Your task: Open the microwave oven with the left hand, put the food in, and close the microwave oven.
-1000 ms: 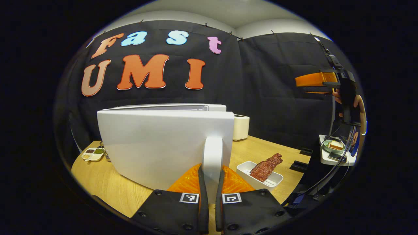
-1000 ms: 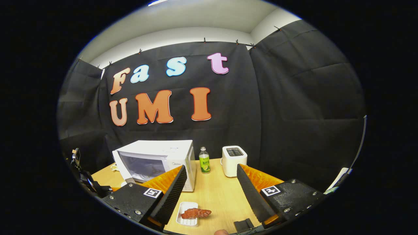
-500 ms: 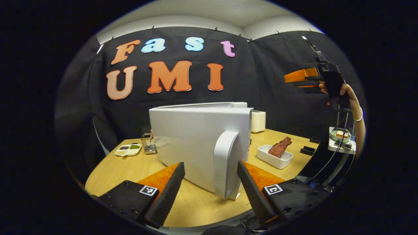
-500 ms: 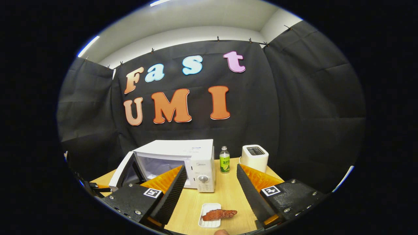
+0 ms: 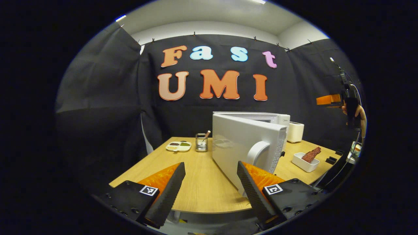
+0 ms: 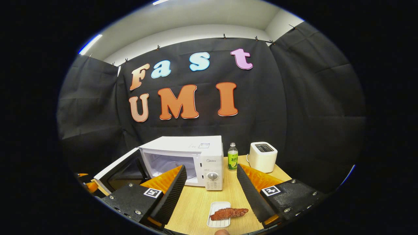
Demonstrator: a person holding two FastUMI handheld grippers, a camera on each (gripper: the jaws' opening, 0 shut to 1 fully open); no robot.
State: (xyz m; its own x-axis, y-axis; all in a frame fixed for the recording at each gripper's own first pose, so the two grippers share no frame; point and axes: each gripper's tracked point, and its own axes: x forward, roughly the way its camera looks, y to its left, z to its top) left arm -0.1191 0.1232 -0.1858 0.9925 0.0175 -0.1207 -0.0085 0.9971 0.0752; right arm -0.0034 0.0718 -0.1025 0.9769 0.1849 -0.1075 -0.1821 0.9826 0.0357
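Note:
The white microwave (image 6: pixel 209 153) stands on the wooden table (image 6: pixel 196 204) with its door (image 6: pixel 114 166) swung wide to the left and its cavity (image 6: pixel 168 164) showing. In the left gripper view the door's (image 5: pixel 241 143) outer face and curved handle (image 5: pixel 258 153) stand just beyond my left gripper (image 5: pixel 210 166), which is open and holds nothing. A reddish piece of meat (image 6: pixel 228 213) lies across a small white tray (image 6: pixel 218 222) below my right gripper (image 6: pixel 210 168), which is open, raised above the table. The tray (image 5: pixel 303 162) sits right of the door.
A green-labelled bottle (image 6: pixel 232 156) and a white toaster (image 6: pixel 263 156) stand right of the microwave. A divided sauce dish (image 5: pixel 178 146) and a metal utensil holder (image 5: pixel 201 143) sit at the table's far left. A hand (image 5: pixel 357 112) holds the right gripper (image 5: pixel 329 99) high at the right.
My left gripper let go of the door handle, opened and drew back to the left. The door swung from nearly closed to wide open. The right gripper shifted slightly and stayed open.

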